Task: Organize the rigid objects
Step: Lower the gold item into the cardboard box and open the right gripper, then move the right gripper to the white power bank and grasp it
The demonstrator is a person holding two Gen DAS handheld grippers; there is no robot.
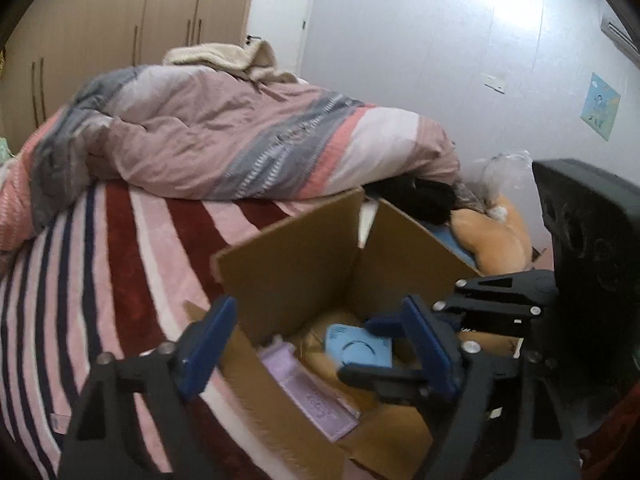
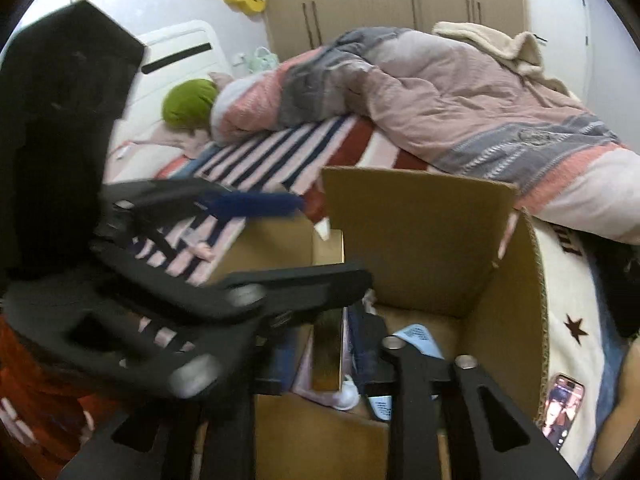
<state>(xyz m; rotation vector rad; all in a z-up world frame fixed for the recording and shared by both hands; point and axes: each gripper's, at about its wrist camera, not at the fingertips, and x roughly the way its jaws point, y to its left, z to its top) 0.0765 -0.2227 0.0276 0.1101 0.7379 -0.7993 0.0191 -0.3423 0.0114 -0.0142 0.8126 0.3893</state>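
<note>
Two grippers over cardboard box [image 1: 304, 264], blue device [image 1: 358, 346] below right gripper [image 1: 384, 354]

Dim warm indoor light; bright glare patch on white wall [image 1: 500, 28] upper right in left view; strong fisheye bending, dark vignette corners; motion blur smears left tongs [image 2: 256, 240] in right view.

Left claw [image 1: 320, 344] spread wide, fingers apart; right claw [image 1: 380, 354] crosses just beside it, its state unclear.
</note>
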